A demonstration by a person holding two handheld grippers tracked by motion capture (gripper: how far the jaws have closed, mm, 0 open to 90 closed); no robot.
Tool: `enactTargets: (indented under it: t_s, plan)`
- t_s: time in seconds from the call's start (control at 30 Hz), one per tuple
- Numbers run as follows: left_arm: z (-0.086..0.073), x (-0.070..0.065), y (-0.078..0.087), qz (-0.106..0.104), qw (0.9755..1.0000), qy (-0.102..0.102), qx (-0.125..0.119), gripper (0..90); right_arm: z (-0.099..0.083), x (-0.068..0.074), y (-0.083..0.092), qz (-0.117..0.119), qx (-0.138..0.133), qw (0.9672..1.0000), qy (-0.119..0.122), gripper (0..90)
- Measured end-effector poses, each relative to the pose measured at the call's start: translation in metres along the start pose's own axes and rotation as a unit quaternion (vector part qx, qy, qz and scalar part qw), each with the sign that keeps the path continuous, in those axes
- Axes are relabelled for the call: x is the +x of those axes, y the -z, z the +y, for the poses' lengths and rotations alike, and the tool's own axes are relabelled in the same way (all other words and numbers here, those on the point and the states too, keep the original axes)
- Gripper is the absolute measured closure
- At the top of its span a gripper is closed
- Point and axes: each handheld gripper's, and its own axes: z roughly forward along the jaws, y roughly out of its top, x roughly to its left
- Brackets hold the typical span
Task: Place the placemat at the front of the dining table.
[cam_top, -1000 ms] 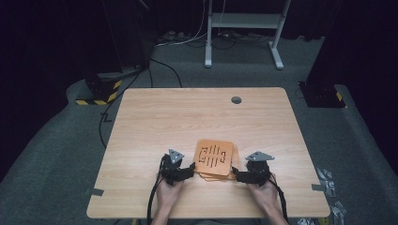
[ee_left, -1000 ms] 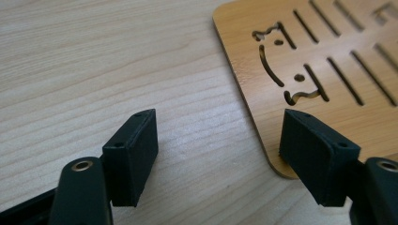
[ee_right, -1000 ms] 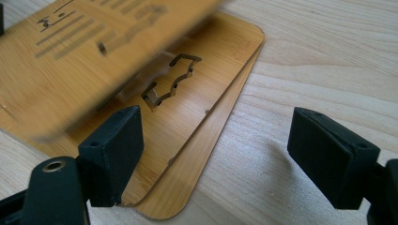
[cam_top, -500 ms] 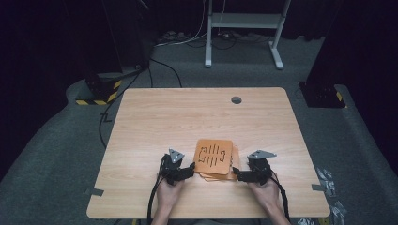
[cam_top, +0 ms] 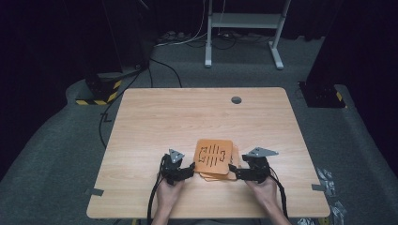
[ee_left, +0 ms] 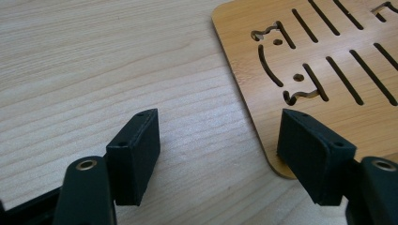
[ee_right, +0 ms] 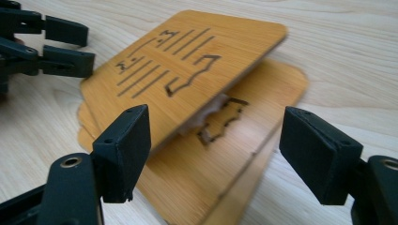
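My left gripper point(cam_top: 189, 169) and right gripper point(cam_top: 233, 171) flank a small stack of wooden boards point(cam_top: 215, 159) near the front edge of the tabletop point(cam_top: 187, 117). Left jaws are spread beside its corner; right jaws — just been closing — are still wide, pinching nothing, and the top board point(ee_right: 187, 61) sits tilted.

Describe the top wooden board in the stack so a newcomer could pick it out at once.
On the light wooden table, near the front edge, a small stack of orange-brown boards lies between the two grippers. The top board has rounded corners and slot cut-outs, and sits tilted and askew over the lower boards.
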Motion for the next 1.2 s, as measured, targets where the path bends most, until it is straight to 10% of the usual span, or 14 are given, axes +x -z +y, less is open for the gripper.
enactTargets:
  t_s: [1.2]
  plan:
    - [0.000, -0.001, 0.000, -0.005, 1.0000, -0.001, -0.001, 29.8, 0.002, 0.023, -0.024, 0.046, 0.012, 0.9988, 0.008, 25.7]
